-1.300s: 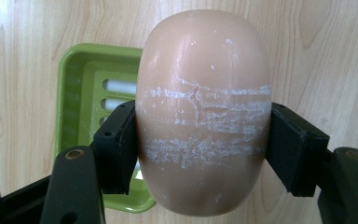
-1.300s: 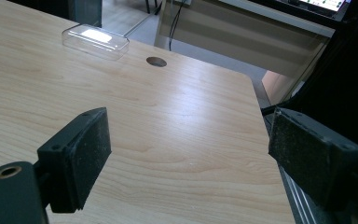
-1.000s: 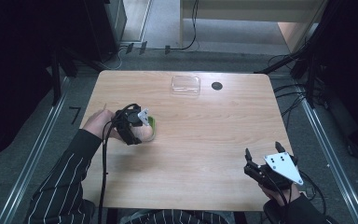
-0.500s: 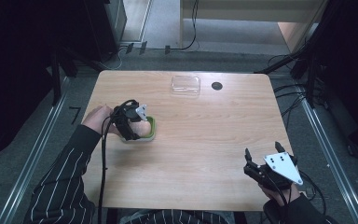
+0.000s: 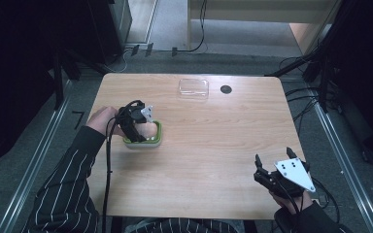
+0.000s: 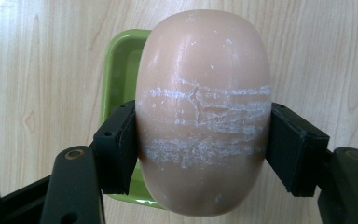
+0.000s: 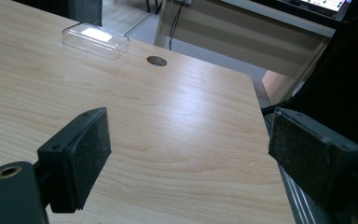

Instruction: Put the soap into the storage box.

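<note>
Left of centre, your left hand-held gripper point(image 6: 200, 154) clamped the soap point(image 6: 203, 112) over the green dish point(image 5: 144, 135); placing remained, right hand-held gripper point(image 7: 191, 158) gaped idle.

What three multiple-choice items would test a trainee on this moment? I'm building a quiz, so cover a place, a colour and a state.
1. Where does the clear lid lie?
A. at the table's far edge
B. under the soap
C. beside the right claw

2. What colour is the dish?
A. blue
B. green
C. red

3. What is the left claw doing?
A. hanging open
B. shut on nothing
C. shut on the soap

Key: 1 A, the high view shows it beside the round hole. 2 B, its rim is bright green. 3 C, both pads press the sides of the soap above the dish, while the right claw gapes open.
</note>
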The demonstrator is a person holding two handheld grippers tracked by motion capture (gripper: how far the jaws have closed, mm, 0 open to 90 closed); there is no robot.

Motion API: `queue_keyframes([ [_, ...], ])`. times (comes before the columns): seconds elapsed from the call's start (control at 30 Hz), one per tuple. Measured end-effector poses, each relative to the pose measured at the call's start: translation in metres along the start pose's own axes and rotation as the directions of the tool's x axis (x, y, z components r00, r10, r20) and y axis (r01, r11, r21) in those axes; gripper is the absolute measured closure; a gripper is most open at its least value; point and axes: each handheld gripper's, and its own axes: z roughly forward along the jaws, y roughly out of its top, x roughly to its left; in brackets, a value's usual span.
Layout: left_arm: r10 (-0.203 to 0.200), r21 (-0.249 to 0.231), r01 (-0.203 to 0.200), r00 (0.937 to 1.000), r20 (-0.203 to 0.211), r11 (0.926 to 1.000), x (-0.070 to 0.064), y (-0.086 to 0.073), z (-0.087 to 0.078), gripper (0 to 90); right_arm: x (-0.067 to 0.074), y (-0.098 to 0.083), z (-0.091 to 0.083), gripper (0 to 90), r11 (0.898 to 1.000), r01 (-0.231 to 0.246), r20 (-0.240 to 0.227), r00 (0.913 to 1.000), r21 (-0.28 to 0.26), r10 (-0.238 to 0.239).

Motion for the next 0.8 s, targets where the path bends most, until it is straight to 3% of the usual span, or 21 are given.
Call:
queue_keyframes([
  [0.47,0.007,0.001,-0.007,1.0000,-0.003,1.0000,0.013,-0.004,0.004,33.7,0.000,0.000,0.000,13.6,1.000,0.003,-0.004,1.0000,0.005,-0.003],
  [0.8,0.000,0.012,0.000,0.9999,0.013,0.9999,0.022,-0.010,0.017,33.7,0.000,0.000,0.001,13.6,1.000,0.001,-0.003,1.0000,0.006,-0.001],
])
